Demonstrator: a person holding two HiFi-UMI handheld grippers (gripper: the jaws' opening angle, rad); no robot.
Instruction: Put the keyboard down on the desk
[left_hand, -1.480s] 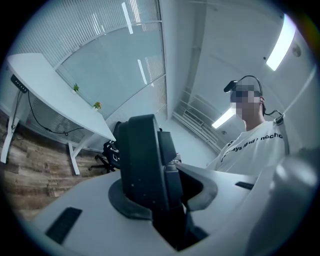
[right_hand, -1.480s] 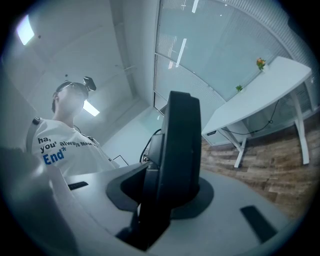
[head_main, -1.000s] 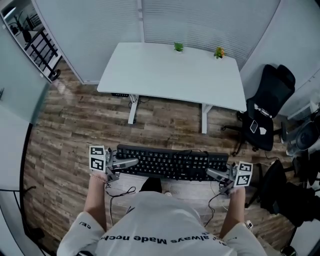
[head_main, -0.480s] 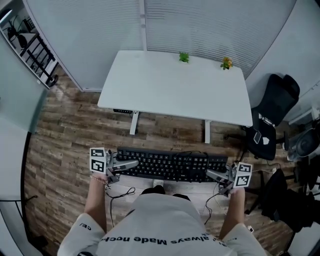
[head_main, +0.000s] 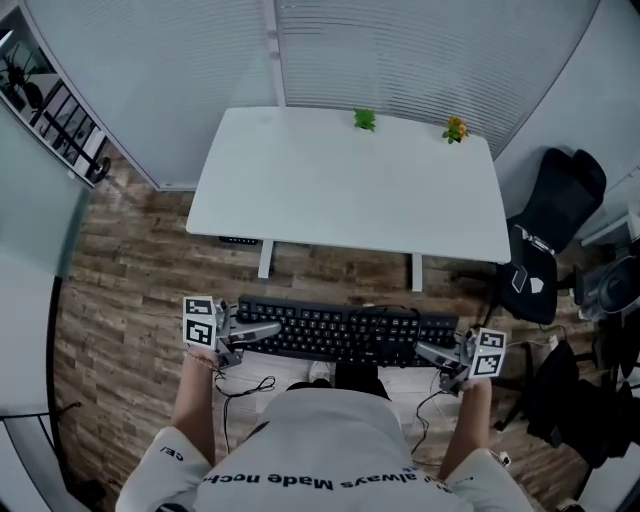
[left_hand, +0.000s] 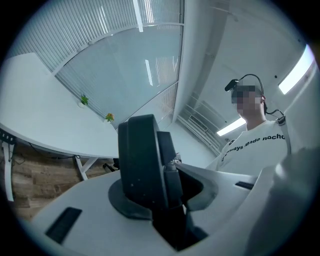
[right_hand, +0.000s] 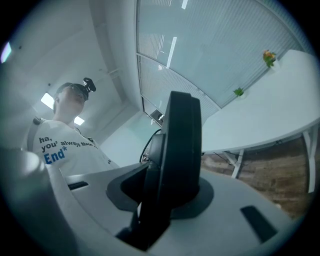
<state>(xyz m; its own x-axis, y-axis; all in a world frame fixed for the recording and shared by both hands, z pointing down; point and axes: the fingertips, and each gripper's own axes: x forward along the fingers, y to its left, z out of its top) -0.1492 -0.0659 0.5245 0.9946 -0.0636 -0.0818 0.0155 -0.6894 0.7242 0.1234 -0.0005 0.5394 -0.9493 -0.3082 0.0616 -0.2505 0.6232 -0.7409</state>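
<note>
Left hand-held gripper (head_main: 262, 329) and right hand-held gripper (head_main: 430, 351) each clench one end of the keyboard (head_main: 345, 330) (its long axis runs left to right). I hold it above the floor (head_main: 130, 300); the table (head_main: 340, 190) lies straight ahead.

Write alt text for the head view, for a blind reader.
A person holds a black keyboard, left gripper and right gripper clamped on its ends, over a wood floor. Ahead stands a white desk with two small plants.

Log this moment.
keyboard: held in air, short of desk | left gripper: shut on left end | right gripper: shut on right end | placed: no
</note>
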